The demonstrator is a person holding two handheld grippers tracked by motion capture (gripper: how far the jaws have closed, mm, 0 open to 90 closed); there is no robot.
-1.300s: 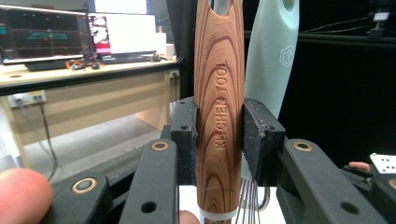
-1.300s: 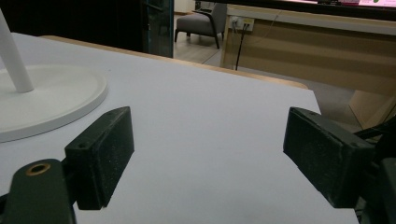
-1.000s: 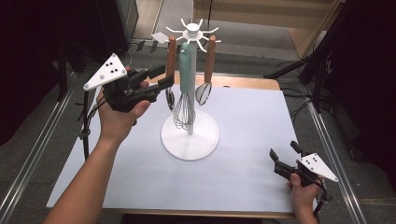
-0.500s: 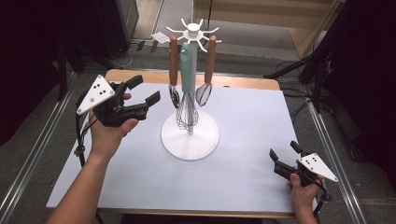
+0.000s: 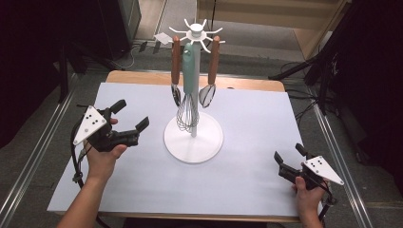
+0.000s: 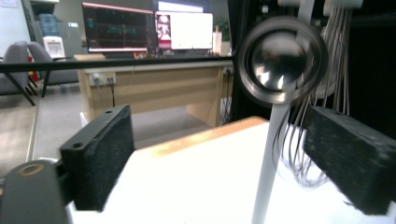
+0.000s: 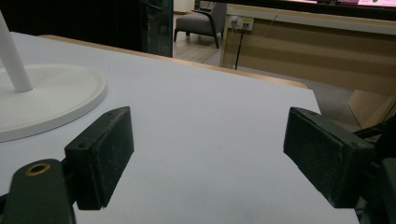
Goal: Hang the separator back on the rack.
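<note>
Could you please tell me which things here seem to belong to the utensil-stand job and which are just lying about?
Likely part of the job:
- white utensil stand
- teal-handled whisk
- two wooden-handled utensils
- left claw, open, beside the stand
- right claw, open, near the table's corner

Just around:
- wooden desk
- monitors
- grey chair

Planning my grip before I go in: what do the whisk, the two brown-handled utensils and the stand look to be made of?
Whisk: thin shiny wire loops, likely steel; matte teal handle, probably plastic or silicone. Left brown-handled utensil and right one: handles look like wood or a wood-look finish, heads glossy and mirror-like, likely polished metal. Stand: smooth uniform white, painted metal or plastic, can't tell which.
</note>
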